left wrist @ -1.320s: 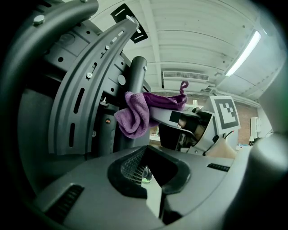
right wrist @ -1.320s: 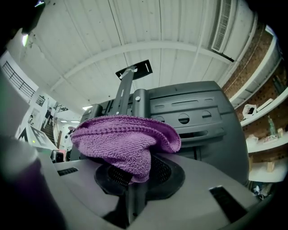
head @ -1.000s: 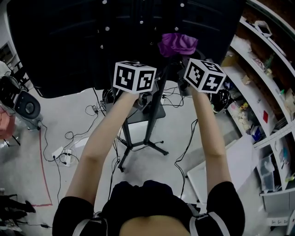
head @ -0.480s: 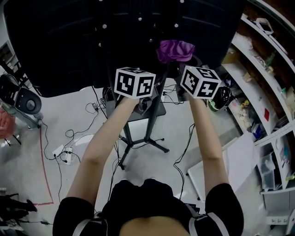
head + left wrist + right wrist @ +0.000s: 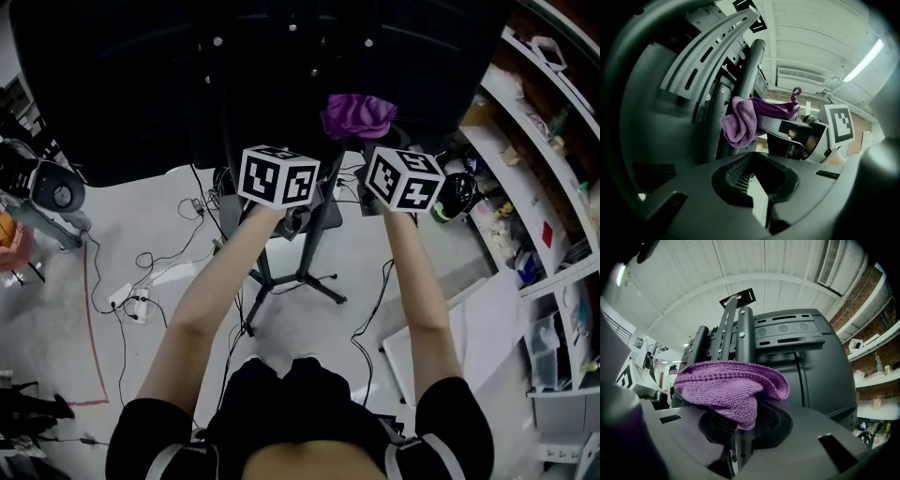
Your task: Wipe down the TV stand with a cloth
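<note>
Right gripper (image 5: pixel 739 423) pinched the purple cloth (image 5: pixel 726 383) between its fingers, left gripper (image 5: pixel 752 183) squeezed shut on nothing, TV stand (image 5: pixel 751 70) just past its fingers

The head view is dim: the black TV (image 5: pixel 122 84) swallows detail up top, while the pale floor (image 5: pixel 141 225) is evenly lit, with soft shadows. Shelves (image 5: pixel 553 141) bow at the right edge. Both gripper views are fisheye with black corners. A strip light (image 5: pixel 866 60) glares in the greenish left one, where the near foreground is soft. The cloth (image 5: pixel 724 383) shows sharp in the right one.
</note>
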A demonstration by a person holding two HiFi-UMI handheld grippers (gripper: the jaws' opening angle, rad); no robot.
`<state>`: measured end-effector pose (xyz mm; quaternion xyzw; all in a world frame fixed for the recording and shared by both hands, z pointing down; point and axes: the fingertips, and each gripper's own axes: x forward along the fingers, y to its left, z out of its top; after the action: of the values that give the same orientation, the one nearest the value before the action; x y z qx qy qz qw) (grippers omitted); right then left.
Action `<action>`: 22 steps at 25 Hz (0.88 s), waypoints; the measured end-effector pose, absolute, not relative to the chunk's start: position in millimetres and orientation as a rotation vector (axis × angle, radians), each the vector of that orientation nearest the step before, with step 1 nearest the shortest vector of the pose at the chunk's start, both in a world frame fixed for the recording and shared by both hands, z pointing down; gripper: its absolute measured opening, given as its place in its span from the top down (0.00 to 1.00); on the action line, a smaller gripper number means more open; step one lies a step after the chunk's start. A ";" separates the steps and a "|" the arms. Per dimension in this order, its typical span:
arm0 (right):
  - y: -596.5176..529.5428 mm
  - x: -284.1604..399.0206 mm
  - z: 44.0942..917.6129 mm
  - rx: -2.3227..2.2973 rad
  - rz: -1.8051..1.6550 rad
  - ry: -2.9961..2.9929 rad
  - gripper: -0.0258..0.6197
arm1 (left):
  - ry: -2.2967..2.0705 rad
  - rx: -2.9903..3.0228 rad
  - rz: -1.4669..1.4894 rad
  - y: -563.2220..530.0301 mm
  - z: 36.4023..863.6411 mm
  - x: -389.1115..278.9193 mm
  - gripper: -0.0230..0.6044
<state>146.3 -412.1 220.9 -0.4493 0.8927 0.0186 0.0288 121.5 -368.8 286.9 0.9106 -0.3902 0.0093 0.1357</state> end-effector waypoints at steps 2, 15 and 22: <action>-414.1 146.1 229.1 -1.389 0.045 2.765 0.85 | -1.126 2.625 0.049 -370.4 295.3 122.9 0.95; -409.9 143.0 288.2 -1.407 -0.008 2.816 0.85 | -1.149 2.553 0.118 -364.0 350.3 120.9 0.95; -410.0 140.4 320.8 -1.411 -0.022 2.831 0.85 | -1.151 2.513 0.146 -361.1 382.3 122.2 0.95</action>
<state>140.4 -410.0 320.8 -0.4461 0.8949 -0.0069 -0.0109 122.2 -361.1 382.3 0.8921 -0.4087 0.0518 0.1857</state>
